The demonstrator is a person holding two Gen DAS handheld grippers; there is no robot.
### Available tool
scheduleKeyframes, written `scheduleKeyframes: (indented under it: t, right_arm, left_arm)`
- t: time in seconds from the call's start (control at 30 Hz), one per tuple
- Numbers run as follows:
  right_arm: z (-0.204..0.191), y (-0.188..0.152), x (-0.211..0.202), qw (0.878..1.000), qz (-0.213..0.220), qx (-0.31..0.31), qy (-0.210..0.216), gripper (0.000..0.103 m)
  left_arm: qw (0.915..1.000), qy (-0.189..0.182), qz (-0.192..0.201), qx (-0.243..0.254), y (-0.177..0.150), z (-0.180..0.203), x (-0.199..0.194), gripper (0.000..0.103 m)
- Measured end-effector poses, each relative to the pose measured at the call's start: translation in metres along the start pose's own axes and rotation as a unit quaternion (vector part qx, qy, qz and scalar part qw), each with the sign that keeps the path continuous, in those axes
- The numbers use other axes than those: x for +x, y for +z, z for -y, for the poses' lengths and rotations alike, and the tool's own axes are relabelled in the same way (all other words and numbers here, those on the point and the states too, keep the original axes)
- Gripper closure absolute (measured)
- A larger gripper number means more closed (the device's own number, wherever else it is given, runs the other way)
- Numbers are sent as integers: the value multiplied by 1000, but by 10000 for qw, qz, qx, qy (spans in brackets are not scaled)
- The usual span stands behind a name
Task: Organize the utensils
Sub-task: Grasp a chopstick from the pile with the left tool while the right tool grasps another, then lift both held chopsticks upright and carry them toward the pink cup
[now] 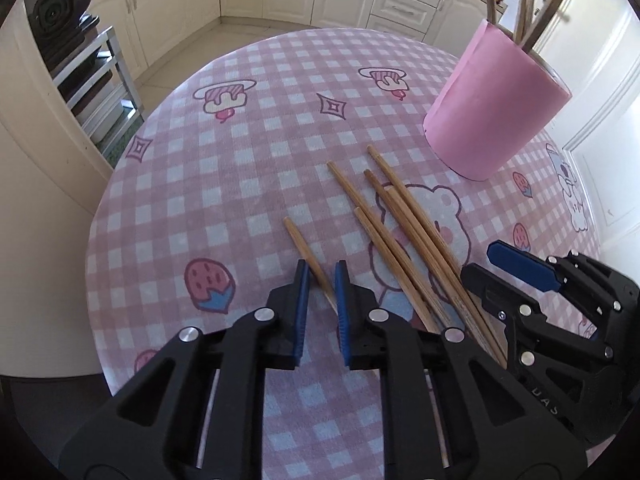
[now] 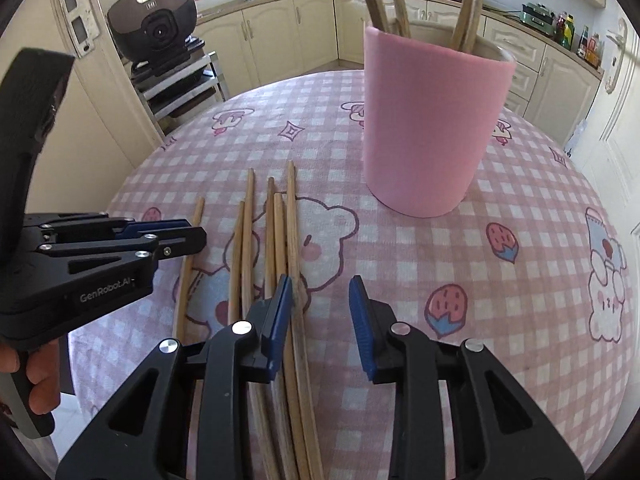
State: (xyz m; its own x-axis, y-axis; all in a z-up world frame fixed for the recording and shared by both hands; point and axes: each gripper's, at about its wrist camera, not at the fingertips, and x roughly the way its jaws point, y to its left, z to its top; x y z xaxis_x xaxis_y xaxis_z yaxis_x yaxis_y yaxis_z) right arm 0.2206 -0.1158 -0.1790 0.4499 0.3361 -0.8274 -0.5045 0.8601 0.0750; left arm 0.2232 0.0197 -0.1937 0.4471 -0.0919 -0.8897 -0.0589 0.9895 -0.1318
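Beside the pink holder (image 1: 496, 108), on the near side, six wooden chopsticks (image 1: 400, 232) lie loose on the checked table (image 1: 248, 168); more stand inside the holder. Left hand-held gripper (image 1: 322, 280): jaws parted, straddling the outermost chopstick (image 1: 308, 252), farthest from the holder. Right hand-held gripper (image 2: 320, 300): jaws spread, over the bundle's holder-side edge, grasping nothing.

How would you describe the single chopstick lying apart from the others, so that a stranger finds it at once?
Start at the pink cup on the checked tablecloth. In front of it lie loose wooden chopsticks in a bundle. The lone chopstick lies left of that bundle, touching none, with its near end between the left tongs.
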Motion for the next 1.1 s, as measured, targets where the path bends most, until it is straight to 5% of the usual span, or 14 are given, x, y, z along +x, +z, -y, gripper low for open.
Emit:
scheduleKeyframes:
  t: [0.53,0.63,0.87,1.1]
  right_arm:
    - [-10,20,22,9993,-232,-242,-164,88]
    - [-5,16,19,9995,-225,-165,-176,98]
    - [-3,5,5,9964,-704,-412,-228,97]
    - [1,18,15,9983,-534,-199,-101,97]
  left_arm:
    - [9993,-15,7,366,9,6,6,93]
    - [9992,-54,-1,389,8,7,6,93]
    - [9995,-92,-51,295,8,3,5,93]
    - [9995,35,-50,318,13,6,8,93]
